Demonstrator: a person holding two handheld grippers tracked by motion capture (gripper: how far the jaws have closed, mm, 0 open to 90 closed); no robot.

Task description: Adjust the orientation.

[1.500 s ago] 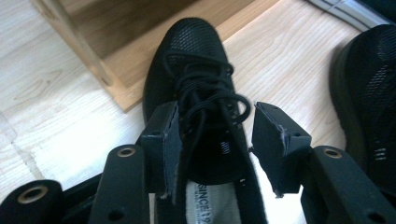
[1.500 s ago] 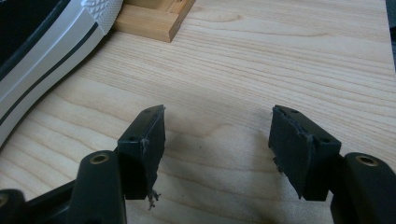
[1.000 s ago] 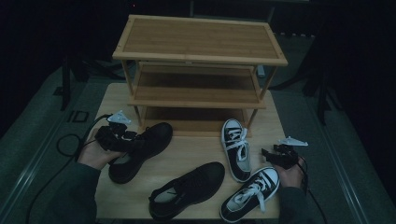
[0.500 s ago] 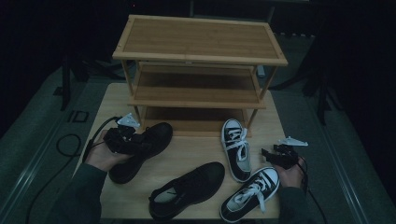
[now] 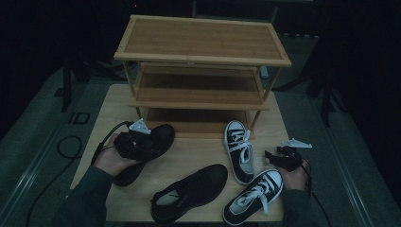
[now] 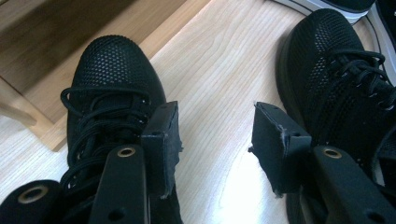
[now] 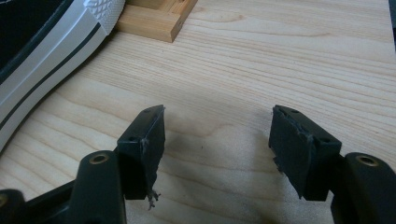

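Shoes: all four on the desk (image 5: 198, 153), rack (image 5: 201, 71) shelves bare.
My left fingers (image 6: 215, 140) spread beside the black shoe (image 5: 146, 149), unclamped; right fingers (image 7: 217, 149) spread, nothing between.

Dim room, grey floor (image 5: 38, 156) around the pale wooden table (image 5: 198, 156).

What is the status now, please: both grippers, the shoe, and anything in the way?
Left gripper open above black mesh shoe, no grip yet. Right gripper open over bare table, nothing between its jaws. Second black shoe lies close beside.
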